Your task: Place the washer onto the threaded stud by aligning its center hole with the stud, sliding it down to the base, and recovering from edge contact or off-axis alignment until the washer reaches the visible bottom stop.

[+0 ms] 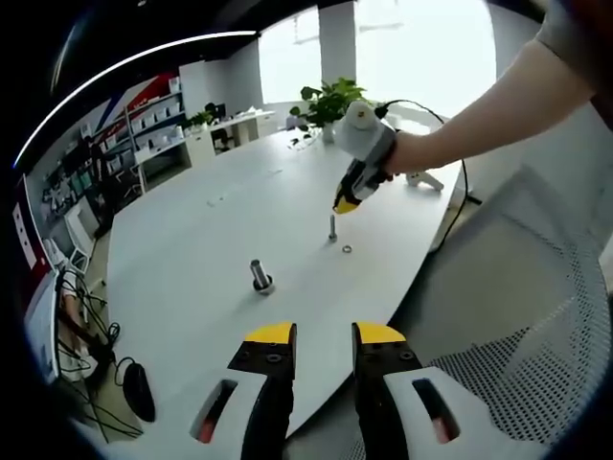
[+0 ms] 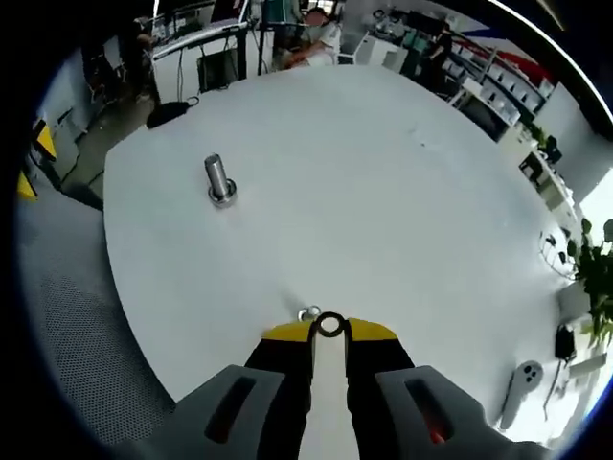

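A large white table [image 1: 211, 240] in an open office carries the work. In the left gripper view, the left gripper [image 1: 324, 337] rises from six o'clock with its yellow-tipped jaws apart and nothing between them, held back at the near table edge.

In that view, at about one o'clock from the left gripper, a hand [image 1: 407, 153] holds the right gripper [image 1: 345, 203], pointing down at the table. Directly under its tips stands a thin upright stud [image 1: 332, 228]. A small ring [image 1: 347, 249] lies flat on the table just beside the stud's foot, toward four o'clock. A thicker metal post [image 1: 261, 276] stands apart, toward eight o'clock from the stud.

In the right gripper view, the right gripper [image 2: 329, 329] has its jaws clamped on the washer [image 2: 330, 325], a small metal ring pinched at the very tips with its hole facing the camera. Just beside the washer, at about ten o'clock, a small shiny object [image 2: 308, 313] shows on the table; it is probably the top of the stud, but it is too small to be sure. The thick post [image 2: 219, 180] stands well away at ten o'clock.

As a judgement, the task is at an early-middle stage: the washer is picked up and hangs just above and beside the stud. Not yet done: centring the hole over the stud, threading it on, and sliding it to the base.
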A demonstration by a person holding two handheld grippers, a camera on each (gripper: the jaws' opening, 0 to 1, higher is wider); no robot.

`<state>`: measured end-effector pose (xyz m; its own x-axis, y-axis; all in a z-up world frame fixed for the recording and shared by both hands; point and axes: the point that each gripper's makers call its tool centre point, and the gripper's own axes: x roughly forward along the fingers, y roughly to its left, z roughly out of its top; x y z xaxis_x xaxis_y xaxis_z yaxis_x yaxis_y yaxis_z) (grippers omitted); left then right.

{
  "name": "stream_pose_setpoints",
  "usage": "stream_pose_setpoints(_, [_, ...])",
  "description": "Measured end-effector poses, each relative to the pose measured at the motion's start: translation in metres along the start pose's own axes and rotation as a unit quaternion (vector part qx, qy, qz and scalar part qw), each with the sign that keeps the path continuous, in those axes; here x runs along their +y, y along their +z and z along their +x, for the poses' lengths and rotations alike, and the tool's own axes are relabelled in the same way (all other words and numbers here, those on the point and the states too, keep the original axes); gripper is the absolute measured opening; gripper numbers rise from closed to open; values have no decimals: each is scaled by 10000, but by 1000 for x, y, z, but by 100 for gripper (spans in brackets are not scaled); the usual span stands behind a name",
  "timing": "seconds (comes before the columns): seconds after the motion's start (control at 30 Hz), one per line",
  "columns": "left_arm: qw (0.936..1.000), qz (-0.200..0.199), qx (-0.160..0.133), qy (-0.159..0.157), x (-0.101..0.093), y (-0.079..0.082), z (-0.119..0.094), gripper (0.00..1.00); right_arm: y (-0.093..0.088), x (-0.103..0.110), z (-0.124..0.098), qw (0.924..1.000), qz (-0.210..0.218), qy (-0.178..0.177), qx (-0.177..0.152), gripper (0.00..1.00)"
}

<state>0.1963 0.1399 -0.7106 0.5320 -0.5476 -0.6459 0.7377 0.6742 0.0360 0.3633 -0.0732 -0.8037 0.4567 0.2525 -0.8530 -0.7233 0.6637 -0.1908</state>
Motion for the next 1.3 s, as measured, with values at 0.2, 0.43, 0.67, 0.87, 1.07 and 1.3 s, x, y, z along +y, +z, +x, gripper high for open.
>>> stream_pose_setpoints(0.2, [10000, 15, 21, -19, -1, -1, 0, 21, 5, 0, 1, 10000, 45, 43, -56, 13])
stream_pose_setpoints(0.43, [10000, 14, 24, 3, 0, -1, 0, 21, 6, 7, 4, 9998, -76, 187, 41, 13])
stream_pose_setpoints(0.67, [10000, 6, 30, 2, 0, -1, 1, 21, 3, 10, 9, 9993, -119, 310, 199, 13])
stream_pose_setpoints(0.87, [10000, -3, 34, 9, 0, -1, 0, 21, 3, 12, 13, 9988, -155, 393, 257, 13])
stream_pose_setpoints(1.07, [10000, -16, 46, 19, 1, -2, 0, 21, 0, 13, 19, 9982, -111, 461, 369, 13])
stream_pose_setpoints(1.3, [10000, -44, 65, 48, 2, -3, 0, 21, -3, 16, 27, 9976, -149, 495, 459, 14])
